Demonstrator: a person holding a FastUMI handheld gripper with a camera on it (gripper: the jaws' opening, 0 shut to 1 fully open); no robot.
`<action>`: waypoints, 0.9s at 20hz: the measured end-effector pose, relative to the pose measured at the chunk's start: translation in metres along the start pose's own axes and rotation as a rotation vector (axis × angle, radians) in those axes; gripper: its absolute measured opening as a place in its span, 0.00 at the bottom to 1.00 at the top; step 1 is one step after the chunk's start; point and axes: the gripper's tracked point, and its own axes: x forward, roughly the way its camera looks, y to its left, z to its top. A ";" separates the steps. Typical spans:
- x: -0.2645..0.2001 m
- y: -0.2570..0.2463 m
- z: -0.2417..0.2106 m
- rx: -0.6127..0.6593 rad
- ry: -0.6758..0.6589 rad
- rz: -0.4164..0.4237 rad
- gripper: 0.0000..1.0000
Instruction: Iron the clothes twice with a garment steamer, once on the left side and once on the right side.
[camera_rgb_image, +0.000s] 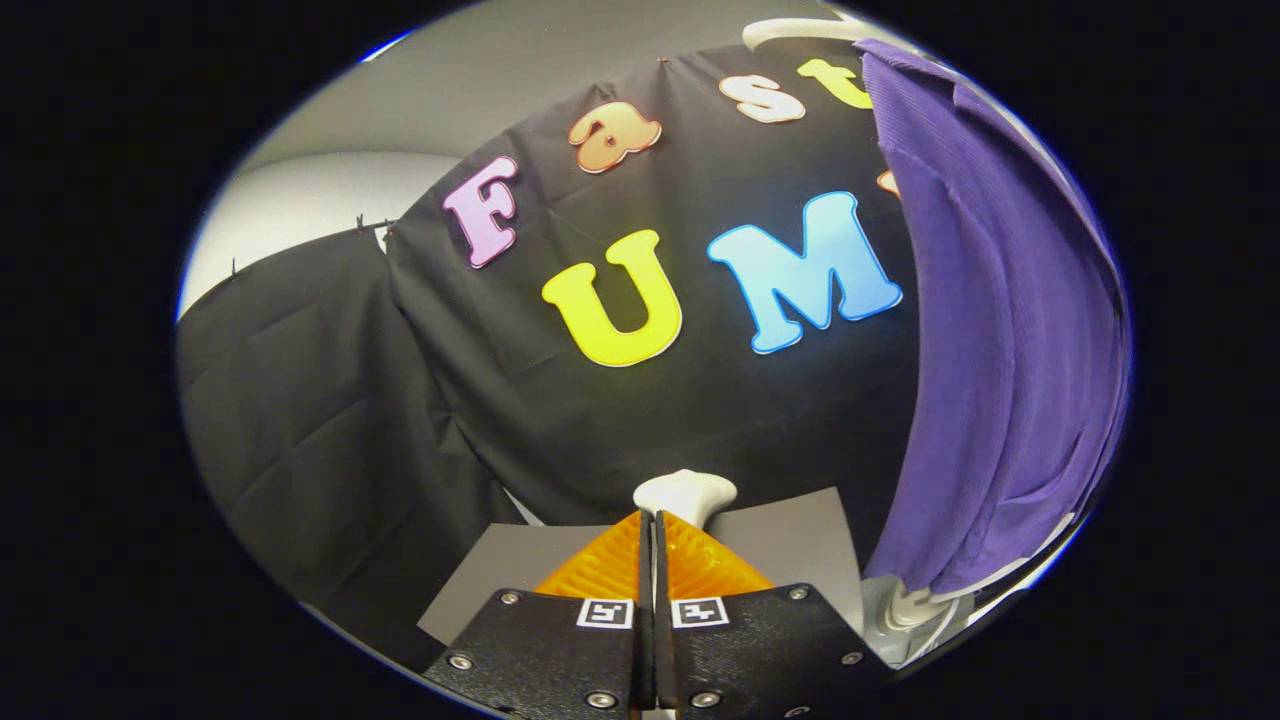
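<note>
Hanging purple garment (1000, 330) beside tongs (655, 530)

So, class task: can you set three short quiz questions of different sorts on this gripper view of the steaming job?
1. True or false: the purple garment lies folded on the grey surface.
2. What white thing sits just ahead of the gripper?
A. a cup
B. the garment steamer's white head
C. a sock
3. Fill in: the gripper's orange fingers stand nearly ____.

Key: 1 false, it hangs off to the gripper's right. 2 B. 3 closed, whether they press on the steamer cannot be told.
</note>
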 end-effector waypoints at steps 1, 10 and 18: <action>-0.001 -0.004 -0.012 -0.023 0.042 -0.009 0.00; 0.042 0.008 -0.084 -0.091 0.280 0.058 0.96; 0.099 0.004 -0.115 0.133 0.433 0.104 0.83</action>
